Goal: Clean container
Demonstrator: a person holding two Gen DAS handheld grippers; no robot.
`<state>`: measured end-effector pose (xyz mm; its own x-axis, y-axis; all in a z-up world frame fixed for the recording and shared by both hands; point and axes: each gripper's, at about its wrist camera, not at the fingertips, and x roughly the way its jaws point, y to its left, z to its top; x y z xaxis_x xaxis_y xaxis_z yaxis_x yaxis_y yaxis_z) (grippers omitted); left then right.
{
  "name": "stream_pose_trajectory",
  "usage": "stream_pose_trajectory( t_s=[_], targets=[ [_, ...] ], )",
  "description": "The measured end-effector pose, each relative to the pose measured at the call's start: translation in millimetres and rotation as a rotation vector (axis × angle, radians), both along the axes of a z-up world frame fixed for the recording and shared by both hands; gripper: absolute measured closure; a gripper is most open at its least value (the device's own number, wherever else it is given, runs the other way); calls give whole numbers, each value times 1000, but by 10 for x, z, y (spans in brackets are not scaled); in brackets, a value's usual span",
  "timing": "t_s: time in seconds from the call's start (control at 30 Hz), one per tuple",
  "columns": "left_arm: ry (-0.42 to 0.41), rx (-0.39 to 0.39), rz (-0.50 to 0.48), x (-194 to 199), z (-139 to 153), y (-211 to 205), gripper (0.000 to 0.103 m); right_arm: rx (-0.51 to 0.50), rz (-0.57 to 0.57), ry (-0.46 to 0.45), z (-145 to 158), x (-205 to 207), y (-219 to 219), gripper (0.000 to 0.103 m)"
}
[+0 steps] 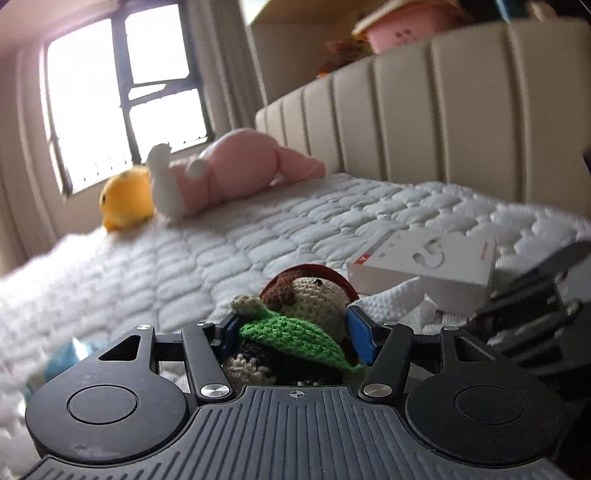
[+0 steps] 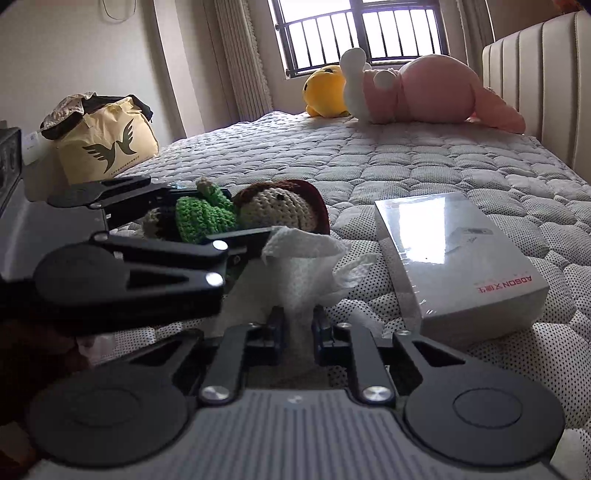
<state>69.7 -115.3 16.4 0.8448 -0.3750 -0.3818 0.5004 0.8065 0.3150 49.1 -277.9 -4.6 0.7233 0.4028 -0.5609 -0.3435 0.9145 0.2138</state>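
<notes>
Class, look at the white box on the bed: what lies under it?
The white box rests on the quilted mattress. One corner lies near the paper towel. Whatever is directly beneath the box is covered.

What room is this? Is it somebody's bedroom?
Most likely a bedroom. There is a quilted mattress with a padded headboard behind it, and a pink plush toy and a yellow plush toy lying near the window.
</notes>
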Motion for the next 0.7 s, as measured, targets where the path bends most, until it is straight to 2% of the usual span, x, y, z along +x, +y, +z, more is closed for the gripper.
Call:
stream_pose_trajectory(
  t_s=[0.03, 0.1, 0.27, 0.4, 0.5, 0.6, 0.7],
  targets=[
    [-27, 33, -12, -44, -28, -54, 41, 5, 2, 2, 6, -4, -22, 95],
    [-28, 13, -20, -88, -36, -63, 41, 27, -2, 6, 39, -19, -113, 96],
    [49, -142, -37, -134, -39, 60, 36, 93, -85, -13, 243, -77, -501, 96],
    [128, -285, -78, -208, -58, 148, 25, 208, -118, -43, 485, -49, -720, 96],
    [149, -321, -85, -289, -75, 171, 20, 271, -59, -77, 681, 14, -649, 96],
    [158, -337, -95, -355, -80, 192, 16, 302, 37, -99, 824, 108, -396, 96],
    [162, -344, -118, -403, -58, 202, 13, 234, 116, -99, 856, 216, -23, 96]
  ],
)
